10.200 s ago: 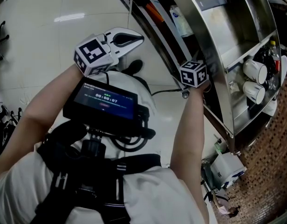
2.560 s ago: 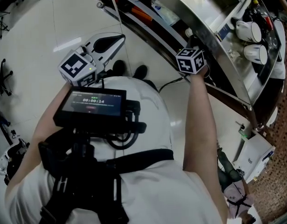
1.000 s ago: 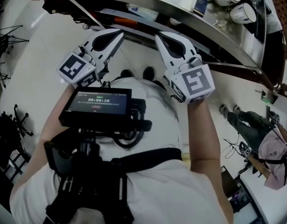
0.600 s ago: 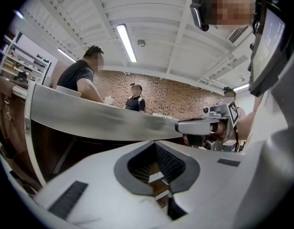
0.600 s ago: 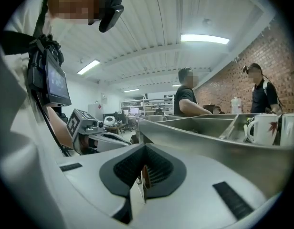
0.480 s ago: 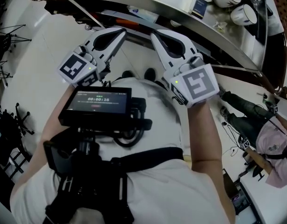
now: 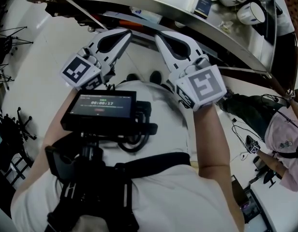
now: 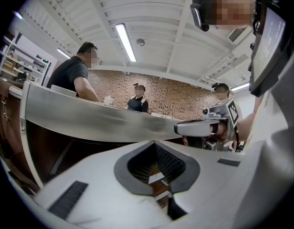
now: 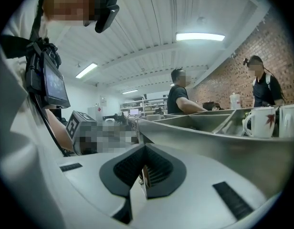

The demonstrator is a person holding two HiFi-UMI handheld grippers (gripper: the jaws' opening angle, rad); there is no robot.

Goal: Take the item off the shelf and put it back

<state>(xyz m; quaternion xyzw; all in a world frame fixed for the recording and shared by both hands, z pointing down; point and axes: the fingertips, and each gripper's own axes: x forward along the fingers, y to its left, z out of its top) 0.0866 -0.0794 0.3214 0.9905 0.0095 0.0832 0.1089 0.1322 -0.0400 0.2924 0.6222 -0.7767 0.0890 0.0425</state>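
Both grippers are held up side by side in front of the steel shelf unit (image 7: 187,14). My left gripper (image 7: 125,34) is shut, with nothing between its jaws. My right gripper (image 7: 160,36) is shut too and holds nothing. The tips of both point toward the shelf's front edge, a short way from it. In the left gripper view, the left gripper (image 8: 155,144) faces the shelf rim (image 8: 89,118), with the right gripper (image 8: 199,127) to its right. In the right gripper view, the right gripper (image 9: 146,147) looks along the steel trays (image 9: 209,137). Two white mugs (image 7: 238,4) lie on the shelf, far right.
A black screen rig (image 7: 100,108) hangs on the chest below the grippers. A person in a pink shirt (image 7: 284,134) crouches at the right by cables on the floor. Other people stand behind the counter (image 8: 70,78). A white mug (image 9: 259,122) stands at the right.
The right gripper, which reached into the shelf earlier, is now drawn back and held beside the left one. Over the last second both barely moved; the person at the right shifted closer.
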